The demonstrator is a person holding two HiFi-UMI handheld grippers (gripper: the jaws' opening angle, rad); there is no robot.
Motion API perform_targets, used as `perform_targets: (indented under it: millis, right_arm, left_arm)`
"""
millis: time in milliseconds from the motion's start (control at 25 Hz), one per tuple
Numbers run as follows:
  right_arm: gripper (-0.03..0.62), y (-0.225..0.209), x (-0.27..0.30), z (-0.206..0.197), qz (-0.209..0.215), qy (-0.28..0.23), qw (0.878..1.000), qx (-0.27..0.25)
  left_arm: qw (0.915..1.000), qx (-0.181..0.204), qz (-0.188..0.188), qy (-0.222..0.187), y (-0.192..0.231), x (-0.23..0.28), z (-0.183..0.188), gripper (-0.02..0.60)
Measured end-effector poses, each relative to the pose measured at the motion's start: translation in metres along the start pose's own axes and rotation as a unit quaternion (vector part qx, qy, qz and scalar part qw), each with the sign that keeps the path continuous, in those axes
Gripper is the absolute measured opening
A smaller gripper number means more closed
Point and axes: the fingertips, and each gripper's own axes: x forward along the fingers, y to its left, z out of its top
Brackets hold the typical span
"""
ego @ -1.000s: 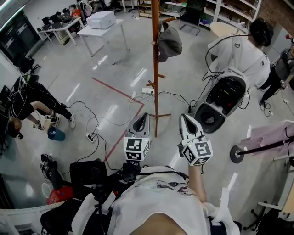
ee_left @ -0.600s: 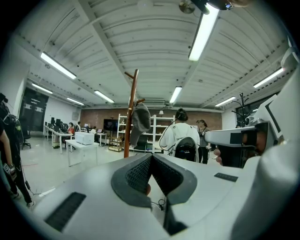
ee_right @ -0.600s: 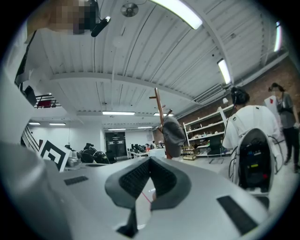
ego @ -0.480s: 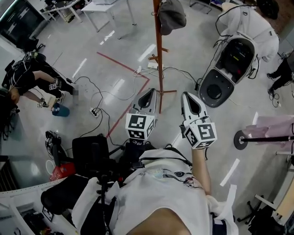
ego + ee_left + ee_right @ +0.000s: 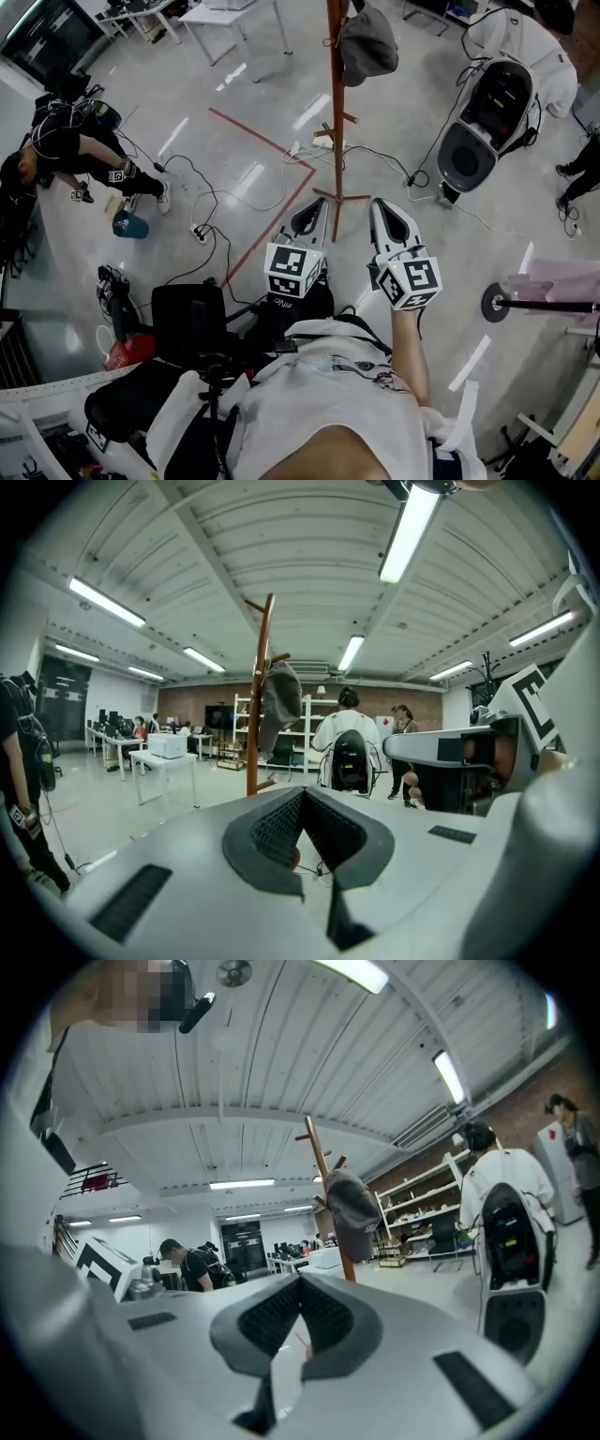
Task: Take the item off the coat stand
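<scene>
Cap (image 5: pixel 367 45) hangs high on the stand (image 5: pixel 337 122), grey and slumped over a peg, well ahead of both grippers. Left gripper (image 5: pixel 310 214) and right gripper (image 5: pixel 392 217) sit side by side just before the person's chest, aimed toward the pole, each with jaws pressed together on nothing. That closed carry suits an approach. I judge they must open before either can pinch the cap's fabric.
</scene>
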Motion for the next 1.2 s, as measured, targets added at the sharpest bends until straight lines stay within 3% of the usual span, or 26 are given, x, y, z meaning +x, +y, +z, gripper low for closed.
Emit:
perform_targets:
  millis: [360, 760, 1200]
  right_arm:
    - [0.003, -0.031, 0.073, 0.011, -0.019, -0.004, 1.0, 0.003]
    - [0.003, -0.053, 0.14, 0.019, -0.041, -0.008, 0.999, 0.004]
    - [0.003, -0.082, 0.171, 0.046, -0.035, -0.019, 0.999, -0.021]
  left_arm:
    - [0.9992, 0.0, -0.034, -0.02, 0.041, 0.07, 0.029, 0.003]
    - [0.9986, 0.003, -0.048, -0.022, 0.092, 0.113, 0.043, 0.003]
    - [0.9995, -0.006, -0.025, -0.02, 0.115, 0.15, 0.058, 0.003]
